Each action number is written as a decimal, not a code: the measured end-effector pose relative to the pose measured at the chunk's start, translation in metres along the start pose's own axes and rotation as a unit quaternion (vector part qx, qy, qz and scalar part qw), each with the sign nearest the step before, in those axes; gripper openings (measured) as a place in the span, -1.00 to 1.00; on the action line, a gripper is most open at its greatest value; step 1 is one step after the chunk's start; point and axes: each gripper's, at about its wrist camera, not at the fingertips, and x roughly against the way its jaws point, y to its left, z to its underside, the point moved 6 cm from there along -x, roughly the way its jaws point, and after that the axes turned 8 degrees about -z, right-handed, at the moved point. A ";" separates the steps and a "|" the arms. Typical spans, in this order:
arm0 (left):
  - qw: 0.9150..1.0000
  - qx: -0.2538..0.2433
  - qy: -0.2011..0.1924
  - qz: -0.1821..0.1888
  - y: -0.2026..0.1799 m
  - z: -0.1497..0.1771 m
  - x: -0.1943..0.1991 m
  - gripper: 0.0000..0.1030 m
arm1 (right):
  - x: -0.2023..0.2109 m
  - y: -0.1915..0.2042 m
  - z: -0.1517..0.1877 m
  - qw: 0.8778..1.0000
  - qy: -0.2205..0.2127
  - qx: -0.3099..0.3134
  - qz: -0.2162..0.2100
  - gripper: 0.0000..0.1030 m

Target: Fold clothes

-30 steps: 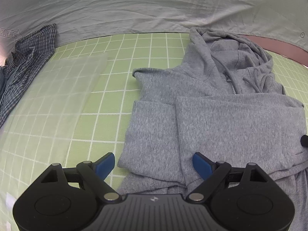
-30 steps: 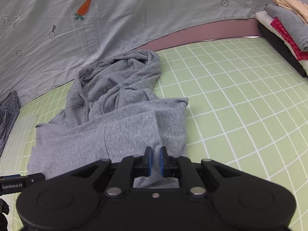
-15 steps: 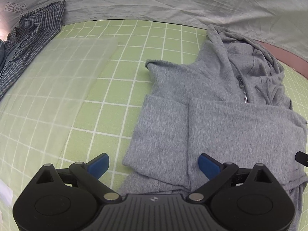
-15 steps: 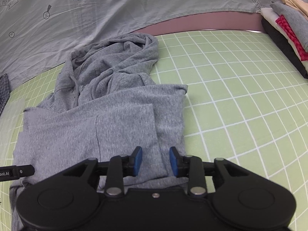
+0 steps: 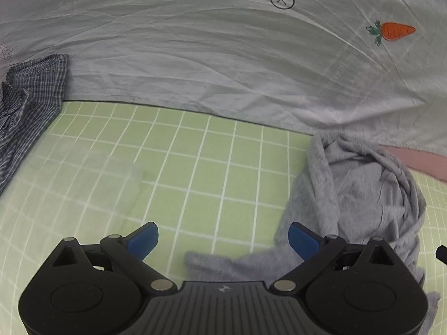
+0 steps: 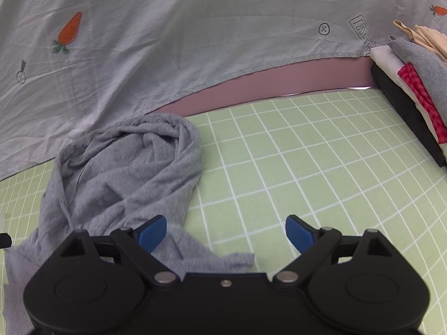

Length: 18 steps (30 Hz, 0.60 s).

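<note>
At the far left a plaid shirt (image 5: pixel 25 100) lies crumpled on the green grid mat (image 5: pixel 195 173), against the grey sheet (image 5: pixel 212 55) printed with carrots. The left tool (image 5: pixel 223 238) has its blue fingers spread wide, holding nothing, over the mat beside the grey hoodie (image 5: pixel 363 195). The hoodie lies between the tools, its long axis running away from the cameras, its bunched hood end pointing toward the sheet and its body passing under the tools. The right tool (image 6: pixel 226 231) is likewise spread and empty, its left finger over the hoodie (image 6: pixel 125 173). At the far right stands a stack of folded clothes (image 6: pixel 413 83).
</note>
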 end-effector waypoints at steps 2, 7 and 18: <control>0.999 0.026 -0.004 0.022 -0.010 -0.020 -0.013 0.92 | -0.017 -0.003 -0.018 1.000 -0.009 -0.007 0.003 0.82; 0.999 0.025 -0.006 0.033 -0.045 -0.046 -0.052 0.93 | -0.057 -0.006 -0.048 1.000 -0.022 -0.016 0.010 0.82; 0.996 -0.043 -0.004 -0.076 -0.052 -0.035 -0.091 0.95 | -0.096 -0.014 -0.048 0.998 0.016 0.028 0.050 0.87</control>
